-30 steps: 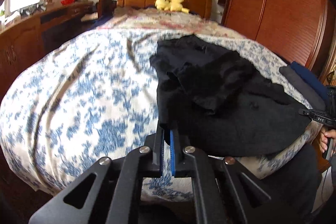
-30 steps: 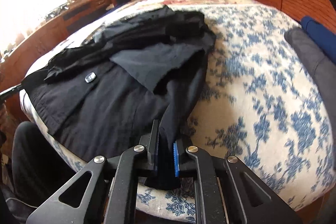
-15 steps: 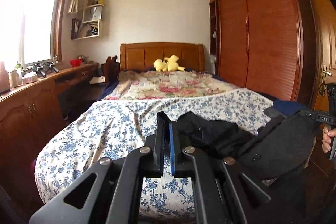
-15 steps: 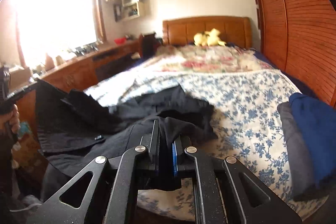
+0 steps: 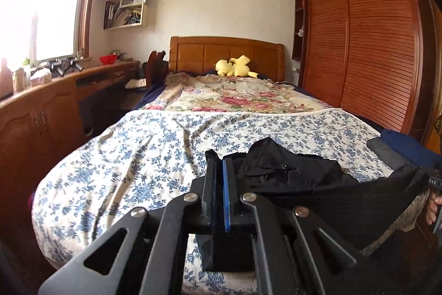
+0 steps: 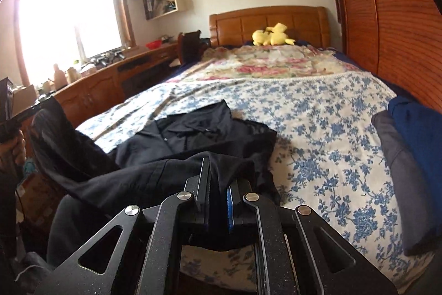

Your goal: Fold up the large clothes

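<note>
On the floral bed (image 5: 132, 173), both grippers pinch a black garment (image 6: 193, 134); lettering unreadable.

Blown-out window (image 6: 69, 18) glare, fisheye-bent edges

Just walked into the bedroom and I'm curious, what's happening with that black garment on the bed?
A person is folding a black garment on the bed's blue-flowered cover, with a handheld gripper in each hand. The left gripper and right gripper are each shut on the garment's near edge, which hangs raised between them while the far part lies crumpled on the cover. Folded grey and blue clothes sit at the bed's right side.
</note>
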The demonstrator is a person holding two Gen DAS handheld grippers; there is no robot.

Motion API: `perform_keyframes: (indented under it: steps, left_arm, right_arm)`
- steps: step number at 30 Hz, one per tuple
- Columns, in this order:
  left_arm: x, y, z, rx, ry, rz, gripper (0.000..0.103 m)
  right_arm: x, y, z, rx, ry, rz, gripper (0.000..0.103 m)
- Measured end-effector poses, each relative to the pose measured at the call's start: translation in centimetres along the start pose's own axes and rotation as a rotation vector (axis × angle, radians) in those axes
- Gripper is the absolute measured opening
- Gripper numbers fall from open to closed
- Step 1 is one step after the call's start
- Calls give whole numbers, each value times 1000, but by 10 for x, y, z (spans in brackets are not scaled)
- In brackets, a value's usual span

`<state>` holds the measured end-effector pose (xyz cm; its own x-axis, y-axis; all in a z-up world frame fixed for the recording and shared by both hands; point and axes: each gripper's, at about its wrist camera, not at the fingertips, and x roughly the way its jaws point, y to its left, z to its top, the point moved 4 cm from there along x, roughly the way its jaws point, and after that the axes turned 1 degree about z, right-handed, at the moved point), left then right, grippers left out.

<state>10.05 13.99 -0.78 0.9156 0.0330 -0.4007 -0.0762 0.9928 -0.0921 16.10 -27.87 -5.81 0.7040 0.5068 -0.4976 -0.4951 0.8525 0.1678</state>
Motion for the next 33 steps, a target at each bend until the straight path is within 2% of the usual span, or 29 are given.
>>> perform_keyframes:
  steps: [3, 7, 11, 19, 24, 29, 33]
  left_arm:
    - [36, 5, -4, -33, 23, -3, 2]
    - [71, 2, 1, -28, 23, -4, 2]
    - [101, -4, 21, -35, -8, -15, 2]
    - [160, -5, 62, -22, -59, -13, 2]
    - [190, 1, 57, -48, -52, -23, 3]
    - [214, 4, 51, -46, -4, -42, 4]
    - [221, 2, 49, -34, 14, -54, 7]
  right_arm:
    - [34, -15, -5, 22, 28, -12, 6]
    - [74, -30, 2, 32, 41, -29, 6]
    - [118, -48, 24, 67, 52, -33, 6]
    - [189, -70, 83, 13, 60, -102, 6]
    - [234, -81, 115, -41, 83, -163, 6]
    - [276, -89, 115, -91, 158, -219, 6]
    - [300, -103, 119, -51, 170, -260, 6]
